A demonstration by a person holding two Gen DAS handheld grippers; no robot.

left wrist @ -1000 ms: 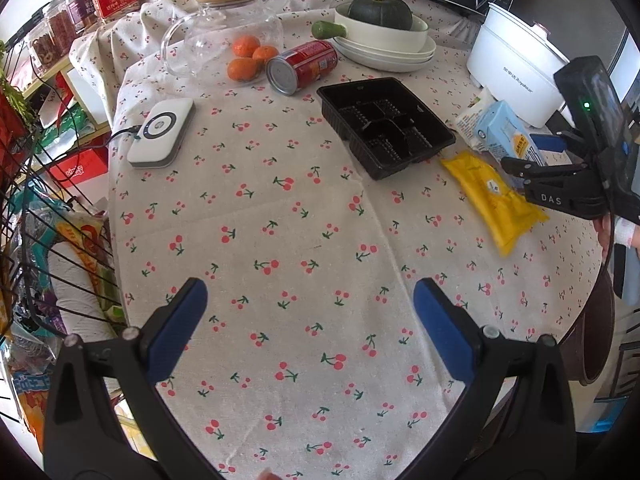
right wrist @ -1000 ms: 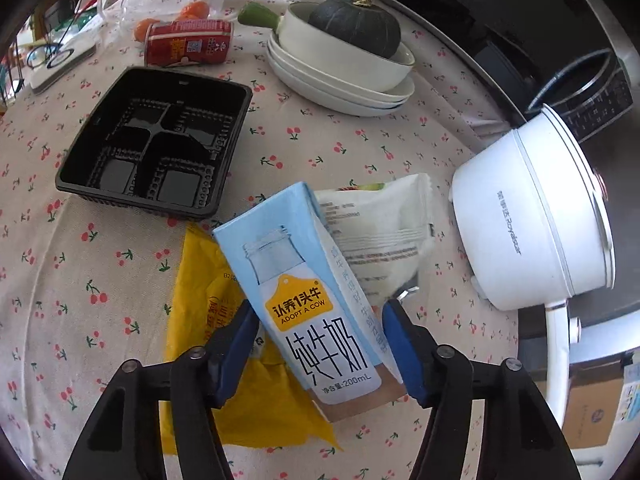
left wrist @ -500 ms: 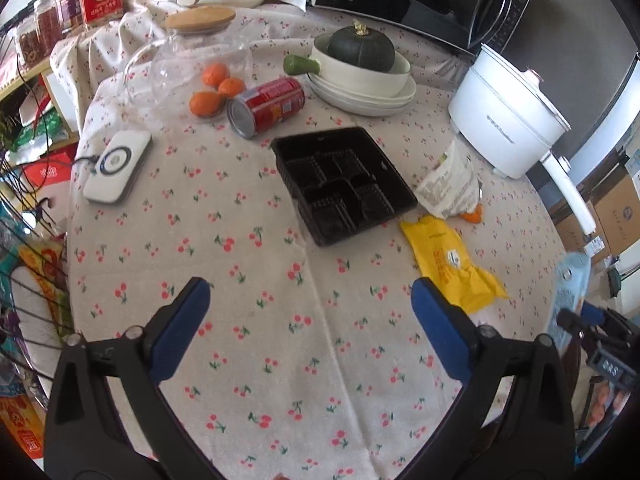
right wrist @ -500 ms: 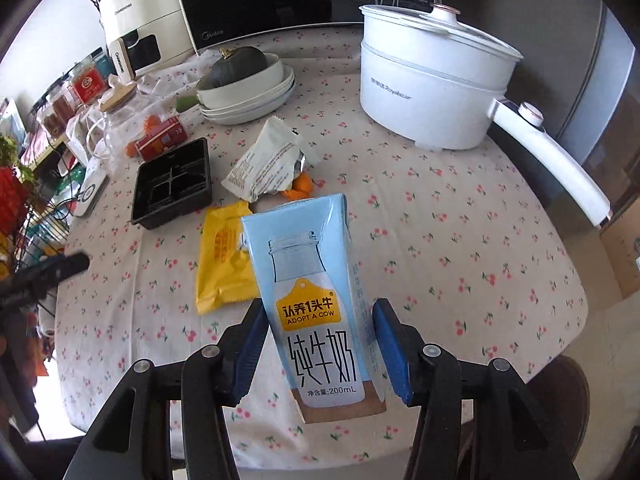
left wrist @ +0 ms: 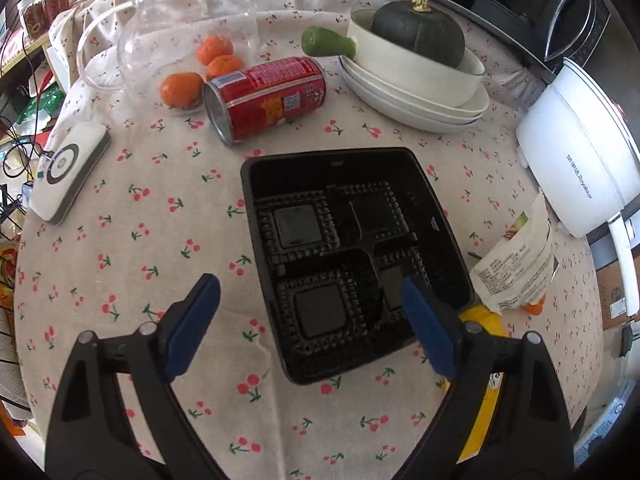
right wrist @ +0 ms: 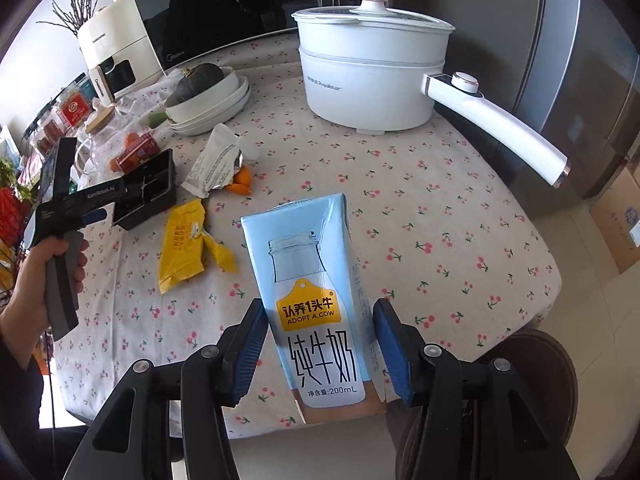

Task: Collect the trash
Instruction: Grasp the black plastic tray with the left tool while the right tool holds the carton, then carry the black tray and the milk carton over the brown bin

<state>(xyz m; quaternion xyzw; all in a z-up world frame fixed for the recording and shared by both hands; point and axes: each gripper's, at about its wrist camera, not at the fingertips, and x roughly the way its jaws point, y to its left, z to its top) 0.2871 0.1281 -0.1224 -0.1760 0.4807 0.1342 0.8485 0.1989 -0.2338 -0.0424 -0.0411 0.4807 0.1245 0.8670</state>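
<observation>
A black compartment tray [left wrist: 340,256] lies on the cherry-print tablecloth. My left gripper [left wrist: 310,316] hovers over its near end with jaws closing; the tray's near left corner sits between the pads, untouched. A hand [right wrist: 36,280] holds that gripper. My right gripper [right wrist: 320,320] is shut on a light blue milk carton [right wrist: 316,312], held above the table's near edge. A red can [left wrist: 268,100] lies on its side behind the tray. A yellow wrapper [right wrist: 180,248] and a torn white packet [left wrist: 516,268] lie right of the tray, with orange peel [right wrist: 240,180] beside the packet.
A white electric pot [left wrist: 576,152] with a long handle stands at the right. Stacked bowls [left wrist: 420,92] hold a dark pumpkin. A glass jar [left wrist: 180,20], tangerines [left wrist: 182,88] and a white charger [left wrist: 68,176] sit at the left. A brown stool [right wrist: 532,380] is below the table edge.
My left gripper has moved across the table to the black tray and its jaws have narrowed. My right gripper has carried the carton off the table's middle toward the near edge and rolled.
</observation>
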